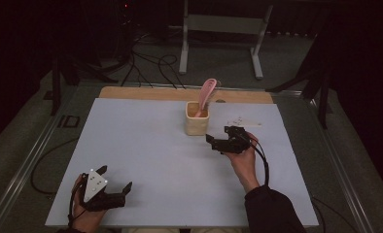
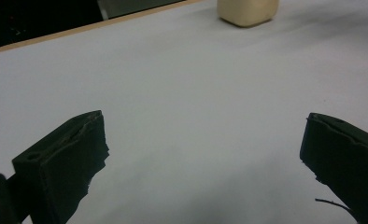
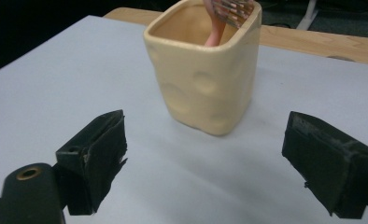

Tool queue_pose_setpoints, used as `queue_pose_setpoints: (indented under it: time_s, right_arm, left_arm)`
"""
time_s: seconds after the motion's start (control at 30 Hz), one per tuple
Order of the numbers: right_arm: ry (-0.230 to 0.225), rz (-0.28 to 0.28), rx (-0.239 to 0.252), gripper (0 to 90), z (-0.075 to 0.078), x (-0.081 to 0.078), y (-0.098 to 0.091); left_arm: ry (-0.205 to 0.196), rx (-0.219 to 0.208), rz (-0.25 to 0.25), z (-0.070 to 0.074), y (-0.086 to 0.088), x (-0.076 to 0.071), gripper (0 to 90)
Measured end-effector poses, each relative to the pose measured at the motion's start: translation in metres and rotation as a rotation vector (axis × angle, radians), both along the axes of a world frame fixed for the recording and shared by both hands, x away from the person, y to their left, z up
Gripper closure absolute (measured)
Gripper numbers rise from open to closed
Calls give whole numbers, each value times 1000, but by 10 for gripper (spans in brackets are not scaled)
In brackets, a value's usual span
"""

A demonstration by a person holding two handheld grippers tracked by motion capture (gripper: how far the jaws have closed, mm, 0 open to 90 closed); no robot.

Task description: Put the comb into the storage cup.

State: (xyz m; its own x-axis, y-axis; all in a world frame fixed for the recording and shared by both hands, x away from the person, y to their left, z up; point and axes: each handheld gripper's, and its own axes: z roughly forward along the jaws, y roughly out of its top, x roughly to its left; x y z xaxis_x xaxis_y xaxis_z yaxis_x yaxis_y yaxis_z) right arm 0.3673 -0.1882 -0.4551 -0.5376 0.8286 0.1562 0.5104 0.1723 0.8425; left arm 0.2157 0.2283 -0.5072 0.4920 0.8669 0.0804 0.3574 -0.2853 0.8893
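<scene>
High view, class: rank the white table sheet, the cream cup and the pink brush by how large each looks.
1. White table sheet, by far the largest.
2. Cream cup.
3. Pink brush; its lower end sits hidden inside the cup, so this last ranking is unsure.

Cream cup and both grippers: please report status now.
Left gripper open, idle near table edge. Right gripper open, facing cream cup, apart. Pink brush stands inside cup. Nothing between.

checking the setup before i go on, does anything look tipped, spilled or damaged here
Nothing is spilled or tipped. The cream cup stands upright on the white table, with the pink brush leaning out of it handle-down. The one worn spot: the black pads on the right gripper look ragged along their edges.
</scene>
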Motion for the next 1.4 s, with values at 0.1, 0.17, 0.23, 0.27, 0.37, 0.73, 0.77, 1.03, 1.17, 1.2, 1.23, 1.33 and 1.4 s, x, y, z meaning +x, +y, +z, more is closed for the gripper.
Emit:
queue_pose_setpoints:
  time_s: [0.1,0.17,0.23,0.27,0.37,0.73,0.77,1.03,1.17,1.2,1.23,1.33,1.4]
  right_arm:
    - [-10,-3,-21,132,-2,-7,-3]
    - [-9,-13,-14,132,-4,-13,-8]
    - [-15,-17,-12,132,-4,-16,-11]
    - [-15,-19,-9,129,-5,-19,-15]
    - [-7,-35,19,122,-8,-29,-29]
    - [-34,-36,9,103,-11,-61,-58]
    - [-54,-27,-10,102,-12,-69,-61]
    - [-95,9,-26,99,-15,-92,-71]
    - [-130,15,-26,98,-20,-106,-78]
    - [-146,17,-29,99,-23,-111,-80]
    - [-159,9,-35,100,-24,-113,-81]
    - [-196,-16,-44,101,-25,-121,-84]
    - [-220,-34,-39,100,-26,-125,-87]
  left_arm:
    - [-2,1,2,0,0,0,12]
    - [-2,1,1,0,0,0,12]
    - [-1,1,0,0,0,0,12]
    - [-1,1,0,0,-1,0,12]
    - [-2,2,1,0,-1,0,12]
    - [-5,-7,14,0,2,1,11]
    - [-7,-11,17,1,3,0,11]
    - [-25,-29,26,3,6,-1,11]
    - [-37,-33,28,4,6,-2,10]
    - [-41,-38,30,4,6,-2,10]
    - [-45,-36,30,5,7,-2,9]
    - [-55,-47,36,5,8,-2,8]
    - [-58,-47,39,6,9,-2,8]
